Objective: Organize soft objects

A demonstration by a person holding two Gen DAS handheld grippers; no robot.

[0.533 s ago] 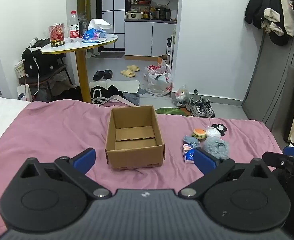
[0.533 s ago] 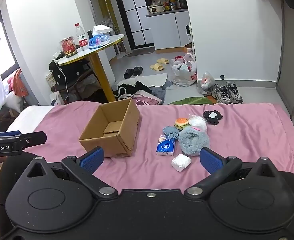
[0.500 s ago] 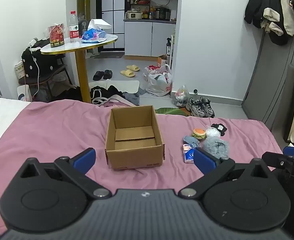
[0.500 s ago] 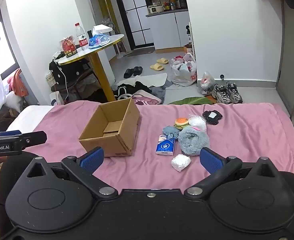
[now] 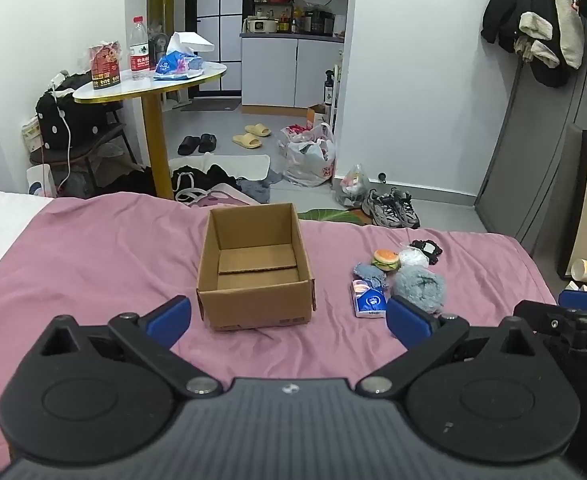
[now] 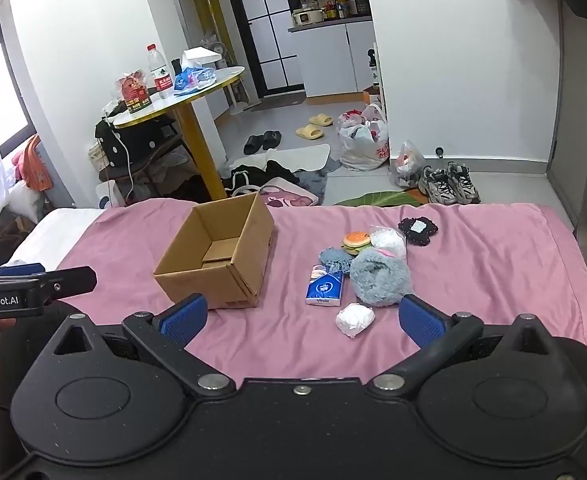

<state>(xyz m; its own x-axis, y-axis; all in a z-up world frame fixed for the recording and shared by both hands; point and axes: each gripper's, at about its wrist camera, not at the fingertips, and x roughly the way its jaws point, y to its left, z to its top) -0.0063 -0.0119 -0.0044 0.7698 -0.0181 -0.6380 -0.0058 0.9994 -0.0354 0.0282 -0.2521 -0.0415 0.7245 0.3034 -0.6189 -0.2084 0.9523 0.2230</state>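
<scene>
**Soft objects bunched tight, empty box waiting: what could trip this up**

The soft objects point(image 6: 363, 268) lie in a clump on the pink bed point(image 6: 493, 272), just ahead of the right tool point(image 6: 300, 318), whose jaws stand wide apart and empty. The left tool point(image 5: 288, 320) is spread and empty too, with the cardboard box point(image 5: 255, 276) right in front of it. Main risk is probably the crowding: the fluffy grey item point(image 6: 379, 280) touches the tissue pack point(image 6: 325, 289) and the burger toy point(image 6: 356, 242), so one pinch may drag neighbours along. The light box could also slide on the bedding if bumped.
</scene>
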